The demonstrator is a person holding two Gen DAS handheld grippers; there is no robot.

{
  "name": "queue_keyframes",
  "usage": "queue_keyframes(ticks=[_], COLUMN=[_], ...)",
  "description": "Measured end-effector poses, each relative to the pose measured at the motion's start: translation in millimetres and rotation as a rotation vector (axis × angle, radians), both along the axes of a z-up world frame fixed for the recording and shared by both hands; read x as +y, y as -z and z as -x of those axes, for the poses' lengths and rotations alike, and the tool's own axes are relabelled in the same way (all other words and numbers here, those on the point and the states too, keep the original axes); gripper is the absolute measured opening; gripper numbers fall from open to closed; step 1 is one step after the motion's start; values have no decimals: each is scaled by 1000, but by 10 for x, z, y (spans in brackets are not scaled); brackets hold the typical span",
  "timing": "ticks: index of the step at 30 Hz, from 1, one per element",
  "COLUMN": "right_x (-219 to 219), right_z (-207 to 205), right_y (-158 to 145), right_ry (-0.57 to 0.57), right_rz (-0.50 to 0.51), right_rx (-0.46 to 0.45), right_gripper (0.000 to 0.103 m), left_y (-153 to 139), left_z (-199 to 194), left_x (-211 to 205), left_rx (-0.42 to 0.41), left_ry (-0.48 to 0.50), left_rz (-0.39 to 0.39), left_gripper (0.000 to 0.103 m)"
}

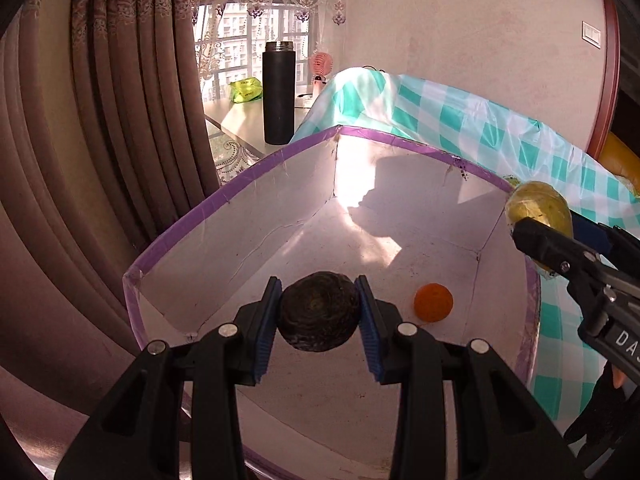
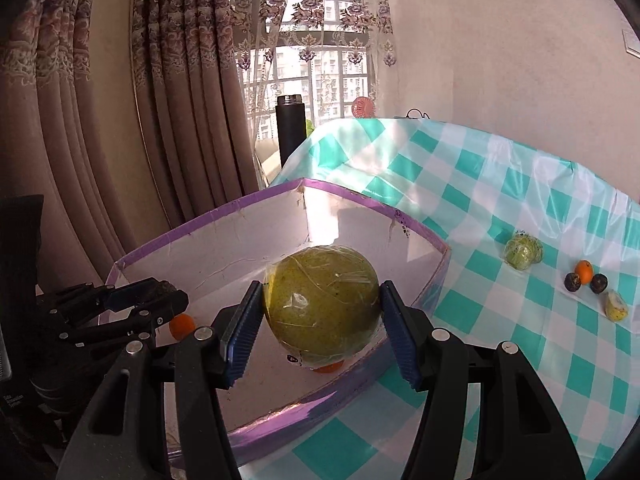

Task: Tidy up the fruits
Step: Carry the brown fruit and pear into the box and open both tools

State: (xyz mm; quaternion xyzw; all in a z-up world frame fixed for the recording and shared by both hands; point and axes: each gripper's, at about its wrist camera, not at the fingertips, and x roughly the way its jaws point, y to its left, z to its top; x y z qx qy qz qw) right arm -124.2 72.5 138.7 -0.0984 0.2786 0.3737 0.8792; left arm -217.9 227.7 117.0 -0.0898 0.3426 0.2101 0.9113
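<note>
- The left tool (image 1: 319, 312) is gripping a dark, rough-skinned round fruit (image 1: 318, 316) between its blue pads, holding it above the floor of a white box with purple-taped rim (image 1: 248, 176), likely so a release would drop it straight inside.
- A small orange fruit (image 1: 433, 303) is lying on the box floor, just right of the dark fruit, already sorted.
- The right tool (image 2: 322, 312) is clamping a large yellow-green fruit wrapped in clear film (image 2: 322, 308), its jaws spread wide to suit the size. It is hanging over the right part of the box, seemingly next to go in.
- The box is sitting at the left end of the counter (image 2: 500, 184), which is wearing a teal checked cloth.
- Far right on the cloth, well apart from the box, more fruit is waiting: a wrapped green one (image 2: 523, 254), an orange one (image 2: 584, 272), two dark ones (image 2: 573, 282) and a yellowish piece (image 2: 616, 306).
</note>
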Motion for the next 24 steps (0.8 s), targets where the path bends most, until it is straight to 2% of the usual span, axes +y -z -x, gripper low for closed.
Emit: queue_keyframes(ticks=[6,10,15,19,22,23,24], right_x=[399,633,793,803,783,770,757], right_z=[-28,57,179,208,202,195,187], right_y=[175,296,472,534,558,566,562], right_ry=[-30,-107,-167,-173,-164,-163,-159], right_rz=[158,284,389,408,415,415,410], right_rx=[23,30,36,33,34,38,36], right_gripper=[58,58,58,59,59,59,62], left_y=[109,199,264,263,248,234,220], left_z=[-121,-191,-224,-233,-231,-223,-212], left_x=[102,200,267,257,242,234,232], left_rx=[73,147,164,157,149,143,136], left_ry=[-7,-18,-22,-14,-8,-8,-16], left_rz=[-2,-29,-26,-16,-13,-17,-15], left_gripper=[38,38,38,39,50,59,75])
